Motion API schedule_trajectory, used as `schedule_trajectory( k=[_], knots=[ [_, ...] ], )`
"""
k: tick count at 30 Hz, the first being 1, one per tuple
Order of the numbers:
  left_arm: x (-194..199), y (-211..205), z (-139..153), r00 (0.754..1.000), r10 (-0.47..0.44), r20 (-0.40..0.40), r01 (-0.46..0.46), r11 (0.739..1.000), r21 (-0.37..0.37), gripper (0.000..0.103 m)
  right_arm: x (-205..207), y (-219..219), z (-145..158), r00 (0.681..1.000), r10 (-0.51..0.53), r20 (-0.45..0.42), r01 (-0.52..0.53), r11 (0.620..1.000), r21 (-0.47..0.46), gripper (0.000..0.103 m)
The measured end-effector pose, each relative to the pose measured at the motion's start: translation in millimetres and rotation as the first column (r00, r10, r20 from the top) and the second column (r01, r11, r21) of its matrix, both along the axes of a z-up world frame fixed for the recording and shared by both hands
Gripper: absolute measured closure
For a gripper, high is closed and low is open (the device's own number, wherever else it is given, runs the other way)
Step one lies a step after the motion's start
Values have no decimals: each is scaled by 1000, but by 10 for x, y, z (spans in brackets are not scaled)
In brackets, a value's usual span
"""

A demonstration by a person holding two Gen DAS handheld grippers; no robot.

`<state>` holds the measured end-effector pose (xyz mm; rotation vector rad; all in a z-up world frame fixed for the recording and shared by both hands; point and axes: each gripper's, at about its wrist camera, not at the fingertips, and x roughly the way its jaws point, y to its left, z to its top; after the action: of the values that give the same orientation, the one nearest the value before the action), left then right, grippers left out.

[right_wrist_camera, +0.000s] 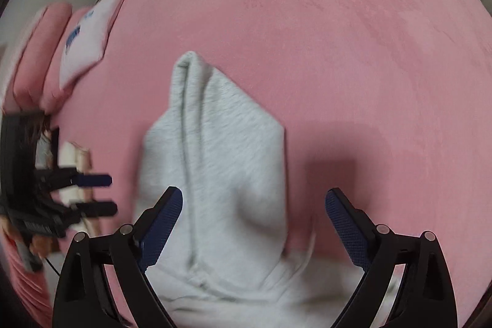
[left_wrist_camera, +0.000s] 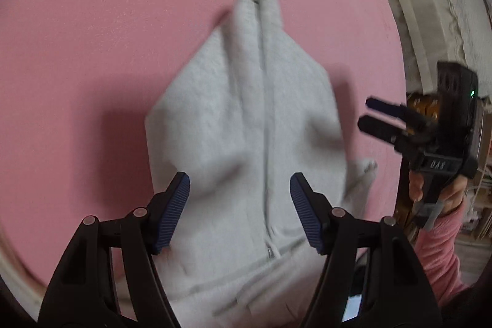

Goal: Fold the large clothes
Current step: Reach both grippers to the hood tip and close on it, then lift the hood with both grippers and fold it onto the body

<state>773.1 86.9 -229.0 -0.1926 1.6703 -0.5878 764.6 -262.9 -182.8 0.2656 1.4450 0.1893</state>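
Hoodie: a pale grey fleece hoodie lay on a pink bed cover, with its hood tapering to a rolled tip far from both cameras.
Zip: a zip line ran down the middle of the garment in the left wrist view, ending at a small pull near the bottom.
Left hand-held gripper: the left hand-held gripper hovered over the lower part of the hoodie, its blue-padded fingers spread apart and pinching nothing.
Right hand-held gripper: the right hand-held gripper hung over the hoodie's lower right side, its fingers spread wide with nothing between them.
Person: a pink sleeve showed beneath the right tool in the left wrist view.
Pillows: pink pillows and a white cushion with blue print sat at the far left of the right wrist view.
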Motion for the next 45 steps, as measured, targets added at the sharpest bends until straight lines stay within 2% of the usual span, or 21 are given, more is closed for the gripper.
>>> schedule_trajectory(
  k=[3, 4, 7, 9, 10, 11, 12, 13, 15, 16, 18, 21, 22, 25, 30, 33, 35, 39, 42, 45],
  knots=[
    [118, 112, -291, 990, 41, 138, -39, 999, -20, 38, 151, -233, -316, 997, -79, -15, 80, 991, 111, 10],
    [141, 167, -342, 983, 64, 170, -56, 997, -48, 38, 191, -309, -378, 995, -102, 1, 101, 985, 143, 13],
    [188, 321, -501, 970, 144, 196, -109, 978, -180, 38, 305, -436, -457, 991, -104, 83, 87, 978, 189, 22],
    [250, 404, -573, 958, 205, 201, -148, 952, -268, 38, 391, -523, -464, 985, -122, 123, 92, 969, 229, 40],
    [276, 432, -618, 954, 236, 185, -173, 937, -304, 39, 422, -554, -460, 983, -129, 131, 92, 962, 255, 45],
    [305, 451, -667, 951, 265, 156, -202, 921, -333, 40, 460, -583, -489, 982, -130, 137, 82, 948, 308, 57],
    [331, 467, -709, 949, 288, 129, -228, 909, -348, 48, 501, -601, -493, 983, -127, 135, 74, 938, 340, 69],
    [327, 465, -741, 947, 300, 116, -244, 905, -348, 64, 547, -621, -487, 983, -129, 131, 75, 930, 359, 72],
    [324, 464, -780, 944, 311, 112, -263, 911, -319, 83, 568, -656, -498, 980, -138, 141, 76, 923, 378, 88],
    [315, 477, -792, 943, 315, 110, -267, 910, -319, 88, 582, -704, -450, 976, -151, 157, 79, 917, 391, 88],
    [305, 543, -825, 933, 352, 78, -302, 881, -364, 96, 485, -760, -337, 965, -167, 200, 64, 897, 438, 90],
    [139, 633, -800, 903, 426, 54, -355, 812, -464, 97, 269, -862, -101, 943, -177, 281, 0, 847, 531, 90],
    [86, 649, -745, 899, 435, 54, -357, 799, -484, 97, 221, -874, -33, 937, -165, 308, -31, 839, 543, 90],
    [-190, 747, -405, 891, 448, 75, -329, 750, -573, 97, 4, -847, 424, 904, -55, 424, -199, 824, 531, 91],
    [-857, 970, 171, 909, 400, 115, -230, 712, -664, 97, -483, -936, 1015, 880, 67, 470, -361, 737, 571, 91],
    [-1377, 1015, 397, 933, 343, 112, -190, 730, -656, 97, -796, -1049, 1238, 881, 146, 450, -390, 762, 517, 91],
    [-1715, 970, 507, 954, 277, 110, -151, 767, -624, 97, -1023, -1170, 1320, 887, 169, 429, -388, 776, 497, 90],
    [-2319, 884, 556, 974, 203, 99, -111, 812, -573, 97, -1457, -1289, 1219, 921, 147, 362, -327, 798, 507, 90],
    [-2779, 755, 418, 970, 206, 128, -113, 850, -515, 97, -1847, -1278, 999, 934, 113, 340, -270, 844, 463, 90],
    [-3185, 619, 337, 946, 258, 195, -147, 880, -451, 97, -2177, -1304, 743, 948, 71, 311, -203, 885, 418, 85]
  ],
)
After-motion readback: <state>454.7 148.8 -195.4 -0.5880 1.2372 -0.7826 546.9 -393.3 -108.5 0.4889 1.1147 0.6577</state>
